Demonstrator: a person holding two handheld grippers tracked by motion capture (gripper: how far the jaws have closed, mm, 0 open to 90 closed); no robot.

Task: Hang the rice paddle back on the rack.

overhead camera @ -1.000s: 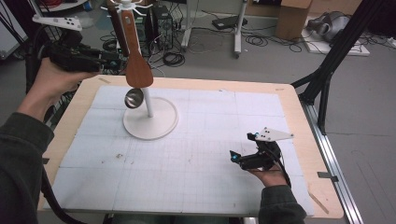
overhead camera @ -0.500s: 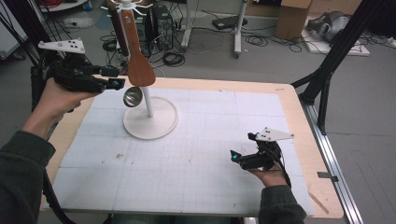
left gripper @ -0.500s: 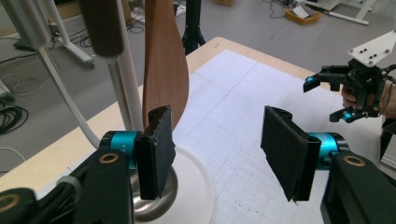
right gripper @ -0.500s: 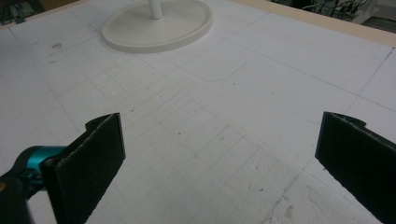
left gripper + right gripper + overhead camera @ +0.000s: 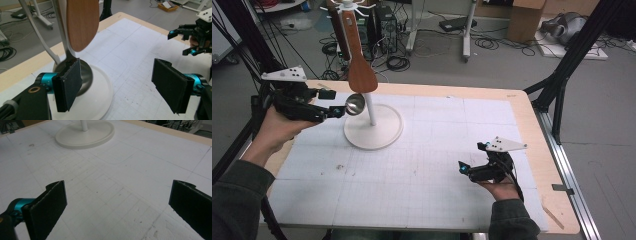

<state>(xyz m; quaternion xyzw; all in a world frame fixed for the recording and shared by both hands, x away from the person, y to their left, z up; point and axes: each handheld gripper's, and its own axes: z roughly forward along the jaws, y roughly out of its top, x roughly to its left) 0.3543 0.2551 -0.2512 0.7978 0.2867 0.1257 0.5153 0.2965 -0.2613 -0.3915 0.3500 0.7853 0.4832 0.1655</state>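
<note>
A white hook stand rises from its round base at the table's back left. From its hooks hang a wooden spatula and a metal ladle. My left gripper sits level just left of the ladle's bowl. Its jaws have just been opening, and they stand open with nothing pressed between them. In the left gripper view the ladle bowl shows just beyond the left pad, under the spatula. My right gripper rests open low over the mat at the front right, holding nothing.
A white gridded mat covers the wooden table. The stand's base lies well ahead of the right gripper. Black frame legs stand off the table's right edge, and cables and boxes lie on the floor behind.
The left gripper has come down and moved right, toward the ladle's bowl. The ladle and spatula hang where they did. The right gripper has not moved.
</note>
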